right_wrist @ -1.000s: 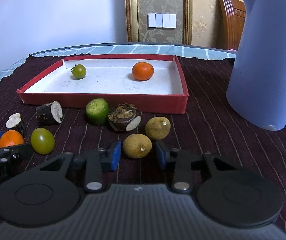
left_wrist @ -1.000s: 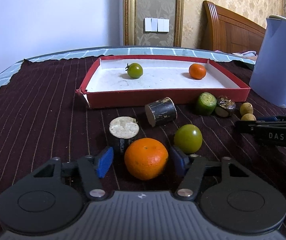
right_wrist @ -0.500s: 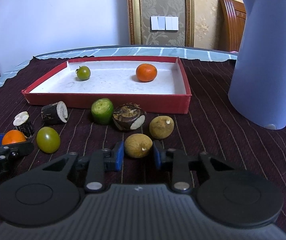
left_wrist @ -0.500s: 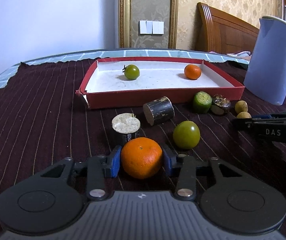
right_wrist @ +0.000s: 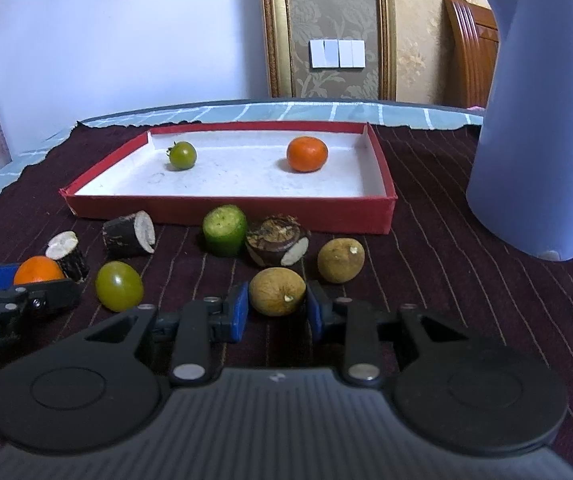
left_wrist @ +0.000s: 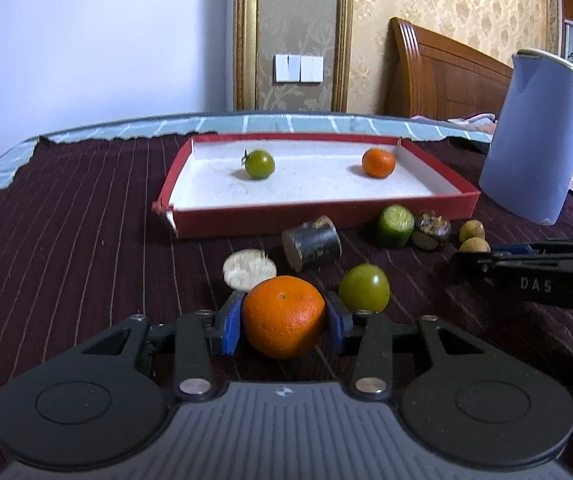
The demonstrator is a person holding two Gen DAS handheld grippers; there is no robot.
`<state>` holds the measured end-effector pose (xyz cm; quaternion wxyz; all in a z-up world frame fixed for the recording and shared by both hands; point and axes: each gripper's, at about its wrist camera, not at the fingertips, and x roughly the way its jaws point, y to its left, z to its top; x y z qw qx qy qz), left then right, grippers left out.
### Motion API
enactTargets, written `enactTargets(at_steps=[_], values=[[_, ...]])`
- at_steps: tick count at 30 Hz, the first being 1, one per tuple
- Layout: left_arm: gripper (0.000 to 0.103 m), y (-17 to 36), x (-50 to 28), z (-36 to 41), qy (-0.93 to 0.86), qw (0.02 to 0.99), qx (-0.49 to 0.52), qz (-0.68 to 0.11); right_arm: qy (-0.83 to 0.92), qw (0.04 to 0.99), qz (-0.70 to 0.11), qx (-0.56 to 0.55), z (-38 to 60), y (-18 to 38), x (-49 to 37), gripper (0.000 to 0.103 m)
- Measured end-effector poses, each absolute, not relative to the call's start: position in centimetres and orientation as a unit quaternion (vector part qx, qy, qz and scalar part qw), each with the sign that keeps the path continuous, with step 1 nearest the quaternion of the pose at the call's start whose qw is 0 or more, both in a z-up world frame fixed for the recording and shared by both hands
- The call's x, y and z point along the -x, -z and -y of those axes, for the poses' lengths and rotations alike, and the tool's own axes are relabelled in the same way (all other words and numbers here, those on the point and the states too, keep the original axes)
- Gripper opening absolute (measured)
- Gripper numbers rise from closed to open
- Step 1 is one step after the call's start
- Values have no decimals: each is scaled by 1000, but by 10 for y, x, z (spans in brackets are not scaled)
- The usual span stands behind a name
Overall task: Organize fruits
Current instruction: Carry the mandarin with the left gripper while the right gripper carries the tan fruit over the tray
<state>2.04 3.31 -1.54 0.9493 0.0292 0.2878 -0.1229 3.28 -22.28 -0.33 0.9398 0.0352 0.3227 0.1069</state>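
Left gripper (left_wrist: 284, 320) has its blue pads pressed on both sides of the orange (left_wrist: 283, 316), and the right gripper (right_wrist: 276, 312) looks closed on the brown longan (right_wrist: 277, 291), though contact there is hard to confirm. Both fruits sit at the pad tips, low over the striped cloth (left_wrist: 86, 240), in front of the red tray (left_wrist: 326, 218). Round skins could squirt out forward on the lift, bumping the green tomato (left_wrist: 363, 287) just beside the orange.

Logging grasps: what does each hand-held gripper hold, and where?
Left: orange, pads on its sides. Right: brown fruit, pads on its sides.
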Motion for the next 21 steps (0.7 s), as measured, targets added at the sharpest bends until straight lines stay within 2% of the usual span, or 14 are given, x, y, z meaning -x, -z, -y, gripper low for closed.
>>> enactTargets(at_steps=[6, 21], values=[[41, 0, -31, -24, 120, 956, -41, -265, -110, 944, -309, -40, 219, -8, -33, 29], [42, -15, -66, -10, 118, 956, -44, -266, -107, 952, -285, -36, 212, -33, -49, 29]])
